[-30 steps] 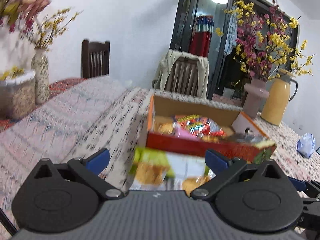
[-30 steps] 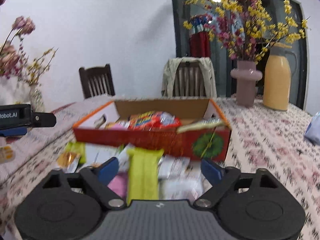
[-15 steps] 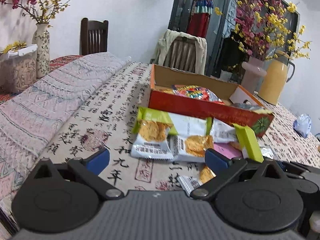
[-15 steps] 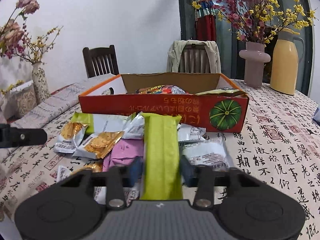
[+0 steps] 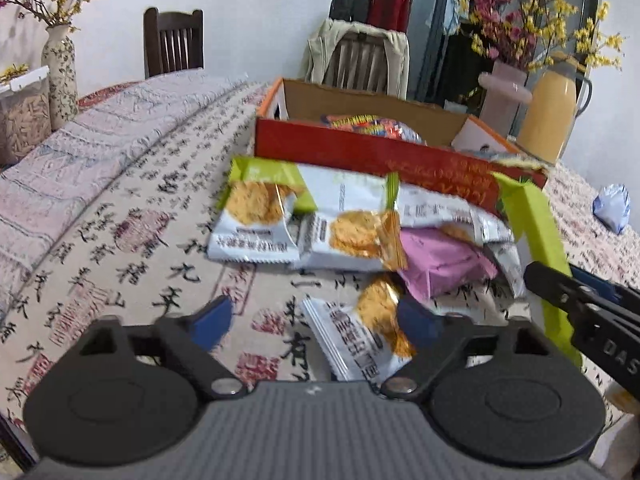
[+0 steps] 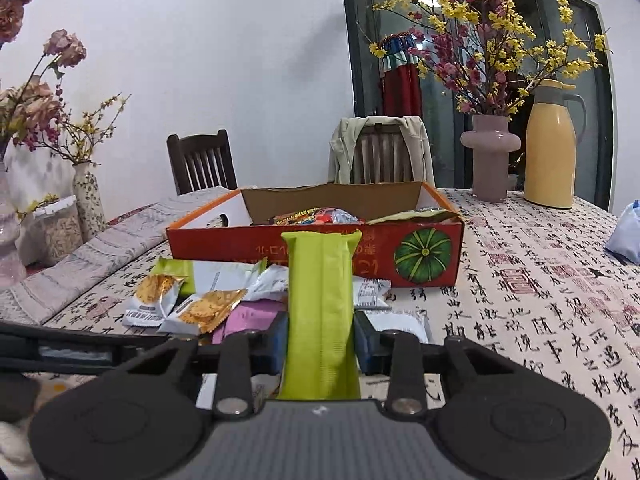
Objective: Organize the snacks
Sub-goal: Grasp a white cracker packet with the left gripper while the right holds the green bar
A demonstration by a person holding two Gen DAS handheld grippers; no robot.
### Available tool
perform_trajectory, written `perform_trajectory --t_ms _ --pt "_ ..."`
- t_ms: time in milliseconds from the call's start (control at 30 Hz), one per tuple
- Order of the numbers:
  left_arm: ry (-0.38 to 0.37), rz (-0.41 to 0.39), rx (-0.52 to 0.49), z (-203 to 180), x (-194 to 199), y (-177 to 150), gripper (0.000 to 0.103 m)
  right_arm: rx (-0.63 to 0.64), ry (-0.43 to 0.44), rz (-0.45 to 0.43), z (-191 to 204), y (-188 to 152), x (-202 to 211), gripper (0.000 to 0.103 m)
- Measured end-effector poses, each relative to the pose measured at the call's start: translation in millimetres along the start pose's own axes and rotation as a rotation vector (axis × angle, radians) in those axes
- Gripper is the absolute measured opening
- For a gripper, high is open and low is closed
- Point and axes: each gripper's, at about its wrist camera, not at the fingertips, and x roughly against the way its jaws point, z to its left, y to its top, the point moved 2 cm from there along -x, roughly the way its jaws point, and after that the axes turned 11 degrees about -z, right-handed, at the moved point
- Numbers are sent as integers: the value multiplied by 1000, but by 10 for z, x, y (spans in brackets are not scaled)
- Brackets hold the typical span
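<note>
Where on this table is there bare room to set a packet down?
Bare cloth lies right of the red cardboard box, toward the yellow jug, and left of the cracker packets. Directly before the box it is crowded.

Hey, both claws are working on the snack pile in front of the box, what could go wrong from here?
1. The right claw pinches the long green packet near its lower end, so it may sag or swing on the way to the red box.
2. The left claw is closing over a small cracker packet lying off-centre toward one finger; it may slip out.
3. The claws sit close together and could collide.
</note>
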Motion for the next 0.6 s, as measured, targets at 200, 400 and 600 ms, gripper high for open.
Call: perform_trajectory --t_ms 200,400,600 --pt "-22 -6 -5 0 60 -16 49 -13 4 1 -62 -49 107 33" --pt "26 -17 -3 215 91 20 50 -22 2 -1 -107 -84 166 33" --pt "52 -49 27 245 233 119 83 -32 -6 -2 -135 -95 170 33"
